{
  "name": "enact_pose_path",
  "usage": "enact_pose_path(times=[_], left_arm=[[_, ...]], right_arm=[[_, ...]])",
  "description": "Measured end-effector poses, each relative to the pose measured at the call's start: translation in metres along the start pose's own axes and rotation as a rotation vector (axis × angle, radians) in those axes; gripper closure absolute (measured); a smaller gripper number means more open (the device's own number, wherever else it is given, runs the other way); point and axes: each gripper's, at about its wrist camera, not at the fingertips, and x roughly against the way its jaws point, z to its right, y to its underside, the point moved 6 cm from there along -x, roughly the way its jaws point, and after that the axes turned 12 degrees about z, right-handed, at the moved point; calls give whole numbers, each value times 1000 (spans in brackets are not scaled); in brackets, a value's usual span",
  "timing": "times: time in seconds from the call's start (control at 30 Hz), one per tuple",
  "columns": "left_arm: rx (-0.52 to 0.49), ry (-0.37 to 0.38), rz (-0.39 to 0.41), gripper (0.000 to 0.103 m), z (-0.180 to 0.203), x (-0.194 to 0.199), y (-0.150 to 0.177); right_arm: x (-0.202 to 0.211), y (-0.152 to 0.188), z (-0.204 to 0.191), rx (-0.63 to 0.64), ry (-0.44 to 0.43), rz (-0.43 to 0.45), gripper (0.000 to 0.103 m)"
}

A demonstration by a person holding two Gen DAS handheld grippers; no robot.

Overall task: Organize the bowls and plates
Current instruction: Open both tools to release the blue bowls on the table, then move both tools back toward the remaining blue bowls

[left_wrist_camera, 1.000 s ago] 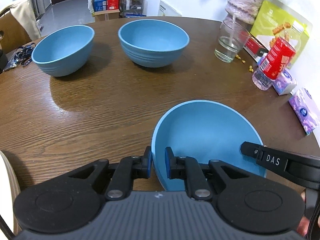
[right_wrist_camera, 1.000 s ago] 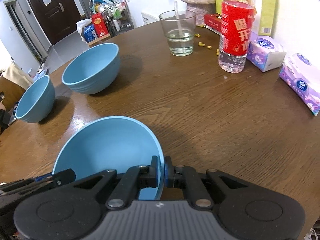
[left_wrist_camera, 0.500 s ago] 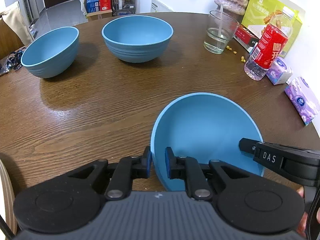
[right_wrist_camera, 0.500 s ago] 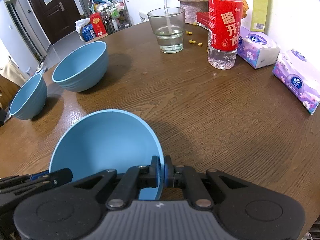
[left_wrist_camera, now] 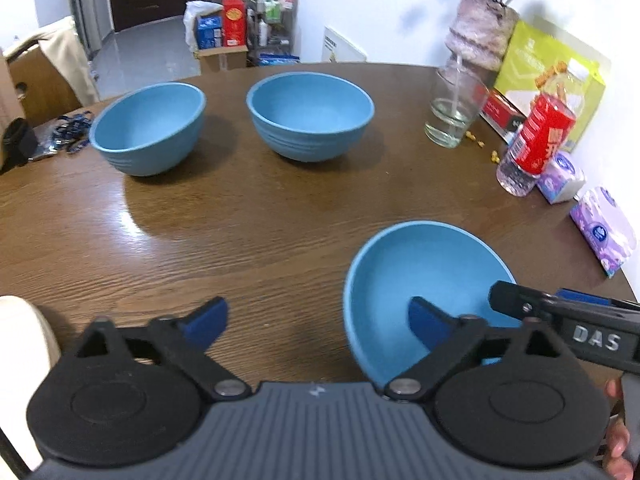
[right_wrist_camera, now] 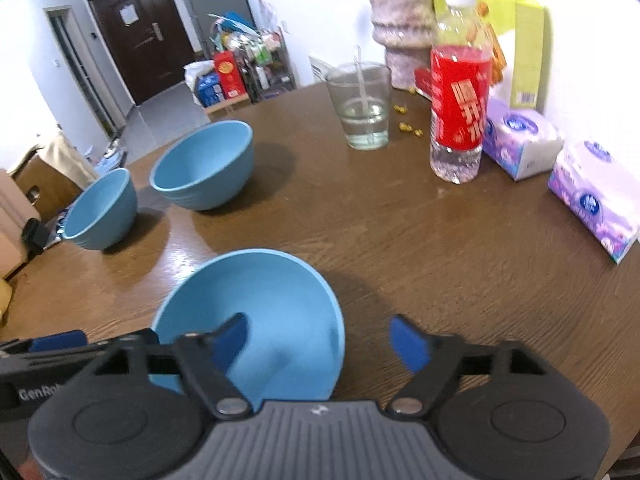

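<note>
The near bowl [left_wrist_camera: 428,276] sat on the counter [left_wrist_camera: 260,220], its rim straddled by both opening claws, left claw [left_wrist_camera: 316,318] and right claw [right_wrist_camera: 320,338], neither pressing it. Both were best lifted clear before anything else was reached for, so the rim was not clipped.

My left gripper [left_wrist_camera: 316,320] points steeply down and its jaws are opening, the blue pads [left_wrist_camera: 206,316] spread wide and pressing on nothing, with one pad on either side of a rim they no longer touch. My right gripper [right_wrist_camera: 320,340] tilts down much the same and its jaws are opening too, the blue pads [right_wrist_camera: 408,340] standing apart with nothing pinched between them. In the left wrist view my right gripper's black finger reaches in from the right edge, and a few of my fingertips [left_wrist_camera: 616,440] show at the lower right corner behind it.
</note>
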Motion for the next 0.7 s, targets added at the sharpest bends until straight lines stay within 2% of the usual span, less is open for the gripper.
enact_pose_path(times=[0.13,0.47,0.7], left_arm=[[0,-31,35,0,-13,19,0],[60,-20,93,0,-37,66,22],[117,-51,102,0,-58,87,48]], right_arm=[[14,3,-7,13,-23,8,0],[49,22,-17,36,-40,9,0],[68,26,-25,56,-46,43,0]])
